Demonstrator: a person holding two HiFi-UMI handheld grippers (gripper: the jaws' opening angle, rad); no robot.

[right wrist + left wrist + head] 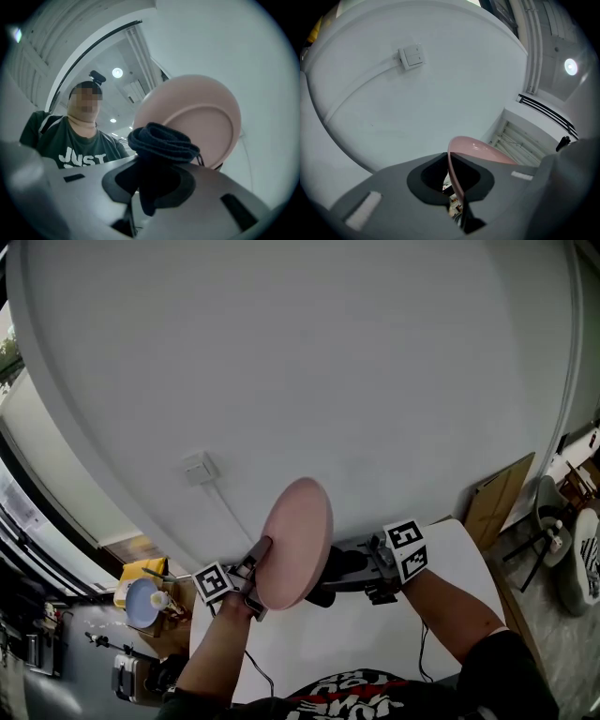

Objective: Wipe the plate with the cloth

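Note:
A pink plate (pixel 296 542) is held up on edge above the white table (pixel 375 629). My left gripper (pixel 257 566) is shut on the plate's left rim. In the left gripper view the thin rim of the plate (pixel 474 149) runs down between the closed jaws of the left gripper (pixel 457 190). My right gripper (pixel 349 569) comes in from the right, shut on a bunched dark cloth (pixel 329 575) that meets the plate's right face. In the right gripper view the cloth (pixel 161 140) sticks out of the right gripper (pixel 151 185) in front of the plate's underside (pixel 204 117).
A pale wall with a light switch (pixel 199 468) and its cable fills the background. Cardboard (pixel 499 495) leans at the right. A blue bowl and yellow items (pixel 141 596) sit low at the left. The person (pixel 77 140) holding the grippers shows in the right gripper view.

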